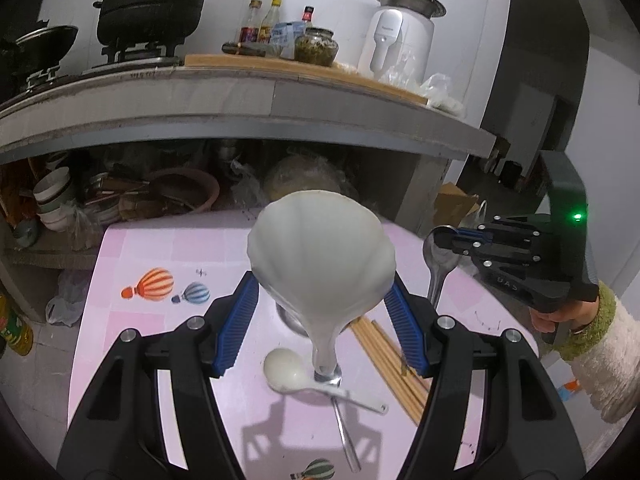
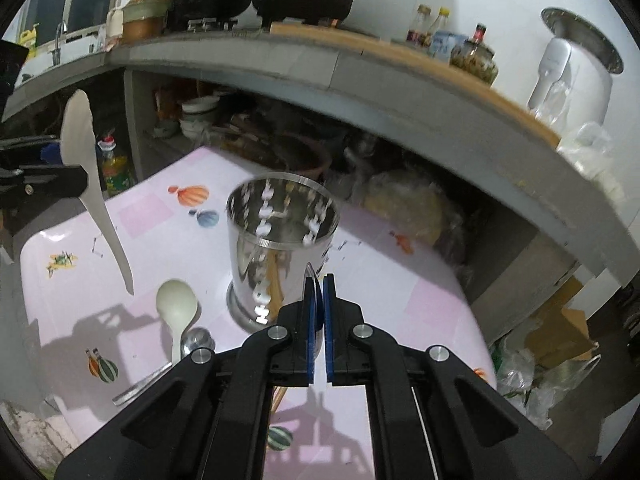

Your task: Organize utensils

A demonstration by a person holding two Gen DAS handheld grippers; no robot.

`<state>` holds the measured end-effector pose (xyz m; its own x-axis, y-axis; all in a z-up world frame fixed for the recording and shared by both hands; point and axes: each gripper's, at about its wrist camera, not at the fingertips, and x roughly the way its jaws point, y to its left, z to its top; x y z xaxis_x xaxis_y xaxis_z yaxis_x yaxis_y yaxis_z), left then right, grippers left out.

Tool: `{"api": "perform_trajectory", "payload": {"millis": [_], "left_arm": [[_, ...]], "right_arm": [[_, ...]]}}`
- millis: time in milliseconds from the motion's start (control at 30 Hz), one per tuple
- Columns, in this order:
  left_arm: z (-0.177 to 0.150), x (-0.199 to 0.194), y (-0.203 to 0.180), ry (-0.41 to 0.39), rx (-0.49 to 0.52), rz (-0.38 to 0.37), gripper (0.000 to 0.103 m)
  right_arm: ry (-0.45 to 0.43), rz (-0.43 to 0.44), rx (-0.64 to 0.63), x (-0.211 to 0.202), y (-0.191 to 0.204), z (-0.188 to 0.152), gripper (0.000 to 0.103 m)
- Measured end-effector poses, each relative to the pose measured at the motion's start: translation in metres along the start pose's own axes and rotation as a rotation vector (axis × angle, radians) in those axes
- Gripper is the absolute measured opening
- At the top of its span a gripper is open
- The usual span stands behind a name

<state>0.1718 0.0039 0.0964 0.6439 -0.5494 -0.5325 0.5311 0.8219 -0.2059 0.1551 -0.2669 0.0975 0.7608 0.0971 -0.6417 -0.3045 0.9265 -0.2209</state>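
Cluttered kitchen behind, pink balloon-print bench [image 2: 400, 276] below. Left tongs [image 1: 322, 312] gripping a white rice paddle [image 1: 320, 252] across its blade, handle hanging toward 6 o'clock: light, stiff, probably slick. Right tongs [image 2: 319, 312] pinching a metal spoon [image 1: 440, 256] shut by its bowl, near the steel utensil holder [image 2: 280, 240] at 12 o'clock.

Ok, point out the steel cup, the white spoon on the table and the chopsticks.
steel cup [image 2: 276, 264], right wrist view, side wall.
white spoon [image 2: 176, 304], right wrist view, bowl.
chopsticks [image 1: 384, 360], left wrist view, mid-shaft.
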Motion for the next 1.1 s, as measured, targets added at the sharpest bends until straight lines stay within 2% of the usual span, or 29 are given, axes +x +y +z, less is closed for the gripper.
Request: {"api": "perform_trajectory", "payload": {"millis": [267,500,633,733,933,1100], "left_arm": [[0.051,0.008,-0.003,-0.073,-0.012,-0.038,0.061],[0.100,0.038,-0.009,-0.117,-0.020,-0.061,0.061],[0.113,0.063,-0.010,-0.128,-0.016,-0.064,0.061],[0.114,0.087,-0.006,-0.107,-0.026,-0.053,0.061],[0.103,0.128,0.007,-0.048,-0.053,-0.035,0.061],[0.091,0.152,0.013,-0.005,-0.054,-0.017,0.061]], "right_arm": [[-0.153,-0.044,0.018,-0.041,-0.028,0.056,0.004],[-0.248,-0.048,0.037,-0.042,-0.045,0.105,0.004],[-0.239,-0.046,0.033,-0.016,-0.047,0.125,0.004],[-0.215,-0.041,0.032,0.009,-0.046,0.130,0.004],[-0.150,-0.034,0.020,0.055,-0.040,0.122,0.004],[-0.115,-0.025,0.024,0.077,-0.036,0.113,0.004]]}}
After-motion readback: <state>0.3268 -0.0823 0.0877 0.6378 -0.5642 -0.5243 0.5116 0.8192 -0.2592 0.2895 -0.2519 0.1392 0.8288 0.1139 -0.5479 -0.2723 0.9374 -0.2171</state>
